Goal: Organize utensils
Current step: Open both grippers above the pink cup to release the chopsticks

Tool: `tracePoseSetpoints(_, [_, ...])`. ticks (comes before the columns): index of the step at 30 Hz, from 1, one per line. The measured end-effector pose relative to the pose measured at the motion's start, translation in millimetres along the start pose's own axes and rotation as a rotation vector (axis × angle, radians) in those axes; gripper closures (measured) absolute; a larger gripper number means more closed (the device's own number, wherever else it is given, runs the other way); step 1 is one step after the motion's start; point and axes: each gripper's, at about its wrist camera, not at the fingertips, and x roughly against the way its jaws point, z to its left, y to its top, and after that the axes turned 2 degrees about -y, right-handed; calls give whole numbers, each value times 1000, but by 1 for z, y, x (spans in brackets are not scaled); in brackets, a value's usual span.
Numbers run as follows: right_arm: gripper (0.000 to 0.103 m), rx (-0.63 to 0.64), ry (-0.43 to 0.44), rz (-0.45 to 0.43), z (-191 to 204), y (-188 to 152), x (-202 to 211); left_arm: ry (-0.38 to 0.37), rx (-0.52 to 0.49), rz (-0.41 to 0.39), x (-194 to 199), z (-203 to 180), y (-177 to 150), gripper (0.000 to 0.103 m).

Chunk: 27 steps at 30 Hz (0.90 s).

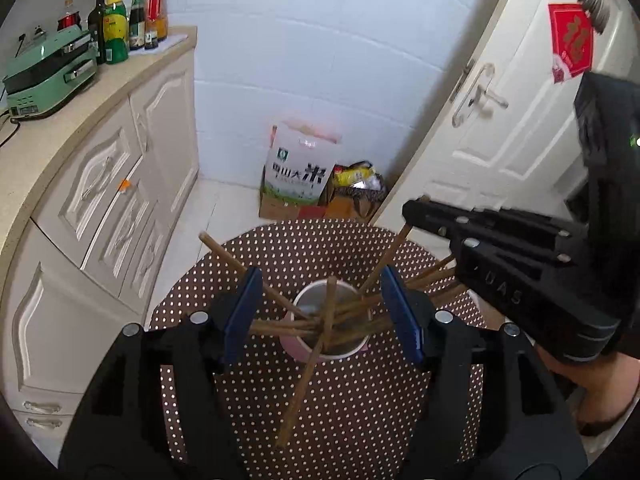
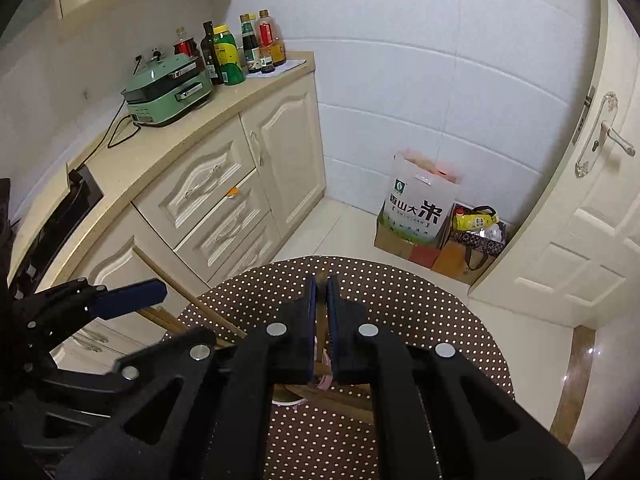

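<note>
A pink cup [image 1: 298, 350] stands on a round brown polka-dot table [image 1: 352, 408]. Several wooden chopsticks [image 1: 320, 320] fan out of it in all directions. My left gripper [image 1: 322, 312] is open, its blue pads on either side of the cup, above it. My right gripper [image 1: 416, 210] is at the right, shut on the top end of one chopstick [image 1: 386, 262] whose lower end is in the cup. In the right wrist view the right gripper [image 2: 321, 292] is shut with a thin gap; the chopstick [image 2: 320, 364] shows between the pads. The left gripper's pad [image 2: 128, 298] shows at left.
A cream cabinet [image 1: 108, 184] with a green cooker [image 1: 48, 70] and bottles [image 1: 128, 24] runs along the left. A rice bag [image 1: 298, 164] and boxes sit on the floor by the tiled wall. A white door [image 1: 500, 120] is at right.
</note>
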Motion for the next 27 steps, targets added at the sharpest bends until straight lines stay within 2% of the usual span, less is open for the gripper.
tracePoseSetpoints(6, [96, -56, 15, -18, -4, -1, 8, 19, -3, -8, 5, 3, 1, 42])
tracePoseSetpoints(8, [93, -69, 11, -24, -4, -1, 13, 35, 1, -6, 7, 5, 1, 42])
tracePoseSetpoints(13, [76, -114, 13, -46, -5, -3, 27, 63, 5, -19, 15, 9, -1, 38])
tracePoseSetpoints(27, [67, -180, -16, -115, 22, -33, 77, 85, -34, -65, 61, 16, -14, 34])
